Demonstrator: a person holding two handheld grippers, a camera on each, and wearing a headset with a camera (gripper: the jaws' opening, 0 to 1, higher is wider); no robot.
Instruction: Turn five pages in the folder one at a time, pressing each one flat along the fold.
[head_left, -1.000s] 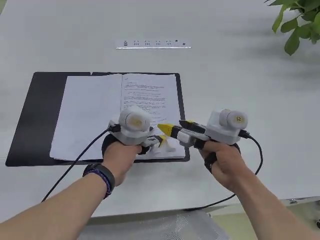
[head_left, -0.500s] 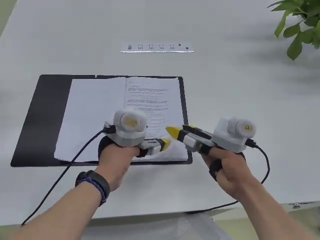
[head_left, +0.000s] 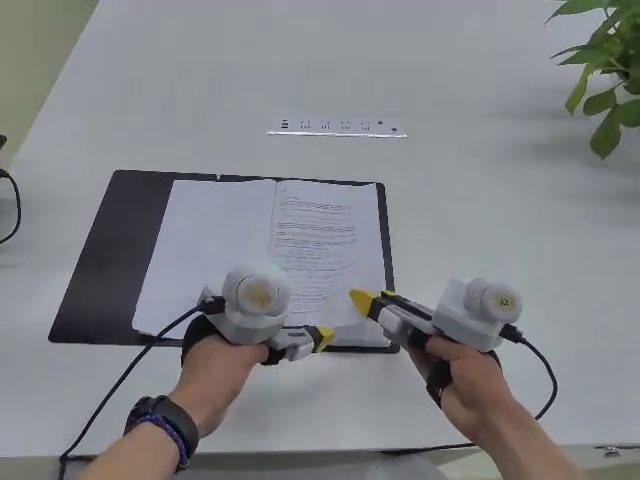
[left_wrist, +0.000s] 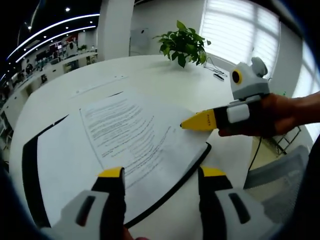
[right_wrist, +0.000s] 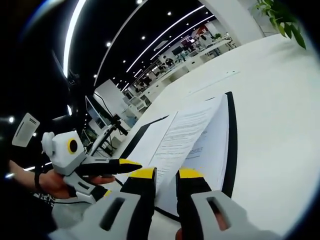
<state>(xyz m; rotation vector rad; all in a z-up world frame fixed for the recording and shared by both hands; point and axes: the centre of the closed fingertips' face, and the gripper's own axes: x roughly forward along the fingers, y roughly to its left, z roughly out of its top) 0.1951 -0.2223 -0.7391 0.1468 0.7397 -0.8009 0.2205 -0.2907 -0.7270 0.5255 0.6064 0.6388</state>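
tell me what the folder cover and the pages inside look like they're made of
Folder cover: black with a dull, even matte finish and no glare, lying flat. It is likely plastic or coated card, but the look leaves that open. Pages: thin white matte paper, with printed text lines on the right sheet.

Rows of fine print are running down the right-hand page (head_left: 325, 250) of the folder (head_left: 110, 250), but they are showing too small to read. A round yellow sticker (head_left: 503, 300) on the right gripper (head_left: 360, 298) is carrying small dark marks, perhaps digits, that are blurring past reading. The marks on the white socket strip (head_left: 336, 128) are likewise coming out illegible.
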